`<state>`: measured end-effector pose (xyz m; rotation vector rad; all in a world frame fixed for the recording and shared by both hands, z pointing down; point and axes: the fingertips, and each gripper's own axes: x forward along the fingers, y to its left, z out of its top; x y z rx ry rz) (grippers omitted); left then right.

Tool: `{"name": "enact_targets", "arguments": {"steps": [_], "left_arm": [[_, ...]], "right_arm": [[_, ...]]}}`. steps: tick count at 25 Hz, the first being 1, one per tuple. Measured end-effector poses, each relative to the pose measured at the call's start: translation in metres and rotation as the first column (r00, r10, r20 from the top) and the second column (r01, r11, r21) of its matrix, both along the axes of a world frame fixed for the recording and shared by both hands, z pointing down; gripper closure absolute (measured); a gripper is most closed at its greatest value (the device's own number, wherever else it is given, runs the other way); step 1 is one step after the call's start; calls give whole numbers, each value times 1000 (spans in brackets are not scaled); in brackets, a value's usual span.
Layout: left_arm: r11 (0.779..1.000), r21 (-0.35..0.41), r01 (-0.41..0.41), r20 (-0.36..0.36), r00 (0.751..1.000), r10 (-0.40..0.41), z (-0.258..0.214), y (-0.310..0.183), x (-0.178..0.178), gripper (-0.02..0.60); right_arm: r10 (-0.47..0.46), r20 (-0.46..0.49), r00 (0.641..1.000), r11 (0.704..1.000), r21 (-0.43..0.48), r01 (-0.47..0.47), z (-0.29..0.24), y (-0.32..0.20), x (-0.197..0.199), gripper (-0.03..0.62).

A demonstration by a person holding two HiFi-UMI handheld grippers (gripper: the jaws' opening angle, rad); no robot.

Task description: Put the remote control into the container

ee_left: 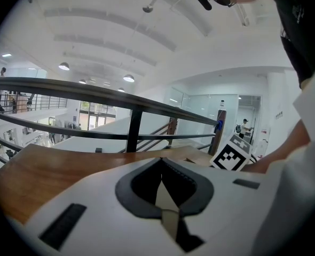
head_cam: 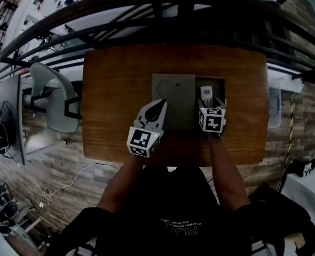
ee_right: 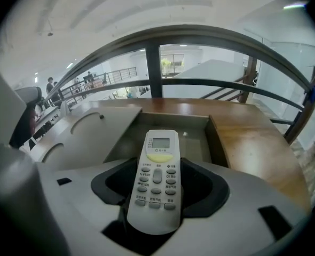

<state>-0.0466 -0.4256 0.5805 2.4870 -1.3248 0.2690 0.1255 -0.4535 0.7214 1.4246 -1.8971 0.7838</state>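
Head view, looking steeply down: wooden table (head_cam: pixel 115 89) across the middle of the frame, dark railing (head_cam: pixel 147 9) curving along the top, grey chair (head_cam: pixel 53 97) at the left edge. At the table's centre, a grey container (head_cam: pixel 221 87): flat lid panel (head_cam: pixel 173 97) on the left, open compartment (ee_right: pixel 197 137) on the right.

Right claw (head_cam: pixel 207 103) just right of frame centre, pinching a white remote control (head_cam: pixel 206 94) by its lower half. Button face up, display end pointing toward the top of the frame and reaching over the open compartment. Impossible to tell whether touching the container's floor.

Left claw (head_cam: pixel 160 106) just left of centre, pressed together with nothing between. Tips over the lower part of the lid panel; contact with it not possible to judge.

Two forearms (head_cam: pixel 221 164) entering from the bottom of the frame.
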Motion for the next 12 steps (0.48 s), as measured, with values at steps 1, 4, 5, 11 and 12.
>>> {"name": "enact_targets", "arguments": {"steps": [1, 4, 5, 11, 12], "left_arm": [[1000, 0, 3, 7, 1000, -3, 0, 0, -4, 575], [1000, -5, 15, 13, 1000, -15, -1, 0, -8, 575], [1000, -7, 17, 11, 1000, -17, -1, 0, -7, 575], [1000, -7, 20, 4, 1000, -20, -3, 4, -9, 575], [1000, -5, 16, 3, 1000, -16, -3, 5, -10, 575]], "right_arm": [[1, 5, 1000, 1000, -11, -1, 2, -1, -3, 327], [0, 12, 1000, 1000, -27, 0, 5, -3, -4, 327], [1, 9, 1000, 1000, -29, -1, 5, -3, -1, 327], [-8, 5, 1000, 999, -39, 9, 5, -2, -1, 327], [-18, 5, 1000, 999, -40, 18, 5, -3, -3, 327]]}}
